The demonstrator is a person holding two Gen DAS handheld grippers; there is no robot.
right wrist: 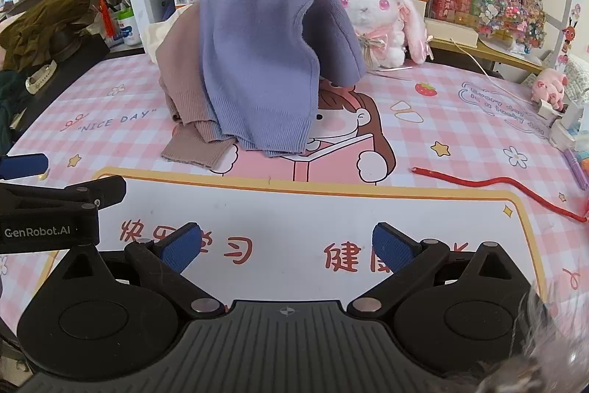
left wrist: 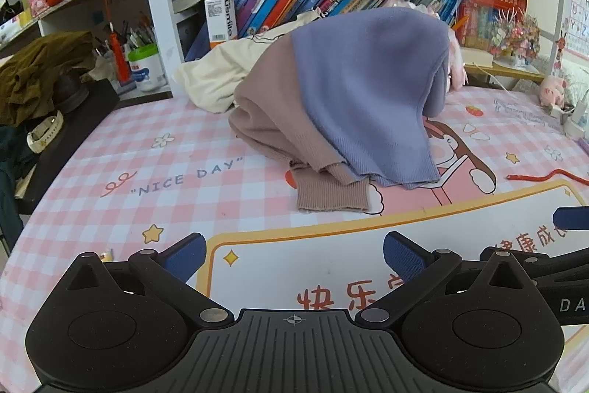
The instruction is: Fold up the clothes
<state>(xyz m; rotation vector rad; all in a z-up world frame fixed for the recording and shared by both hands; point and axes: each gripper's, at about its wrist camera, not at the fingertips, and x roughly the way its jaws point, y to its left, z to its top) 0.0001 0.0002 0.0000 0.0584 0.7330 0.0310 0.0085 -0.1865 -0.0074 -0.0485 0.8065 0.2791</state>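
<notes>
A: How do the claws stand?
B: The left gripper (left wrist: pixel 294 255) and right gripper (right wrist: pixel 287 245) both gape wide, nothing between them, above the desk mat (right wrist: pixel 294 209).
A: And beyond?
B: The purple-and-brown sweater (right wrist: pixel 257 61) is heaped mid-mat, with a plush rabbit (right wrist: pixel 375 13) behind it.

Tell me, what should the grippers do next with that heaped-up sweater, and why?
Probably move both forward to the sweater. It sits in an unfolded heap on the desk mat, with its brown cuff lying nearest. The left gripper and right gripper are both open, empty, and short of it.
</notes>
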